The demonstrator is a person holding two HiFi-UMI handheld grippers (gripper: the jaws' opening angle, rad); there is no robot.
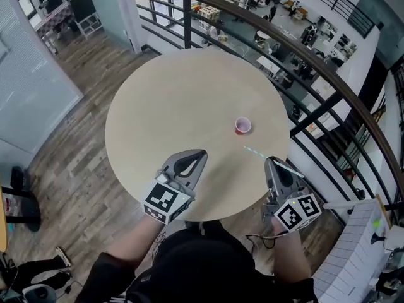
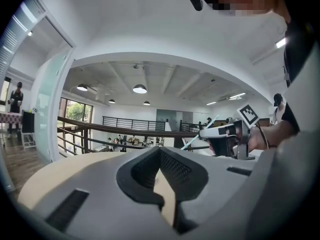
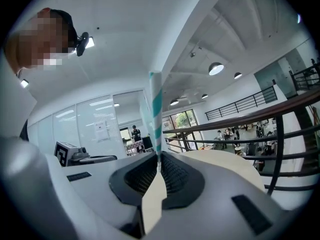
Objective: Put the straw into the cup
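The straw (image 1: 255, 152) is white with green-blue stripes and it is not in the cup (image 1: 243, 126). It is clamped between the jaws of the right gripper (image 1: 270, 161), which are closed together on it. In the right gripper view the straw rises out from between the two dark pads and leans a little to the left. In the head view its free end reaches out over the table (image 1: 177, 100) toward the cup, but it is apart from the cup and lower in the picture.

The cup is small and red. It stands upright on the right part of the round, light-coloured table, with its mouth open to the top.

The left gripper (image 1: 201, 153) is over the near edge of the table, well to the left of the right one. Its jaws are together at the tips and there is nothing between them.

Behind the table runs a dark curved railing (image 1: 303, 49). On the left side the wooden floor (image 1: 69, 163) is visible.
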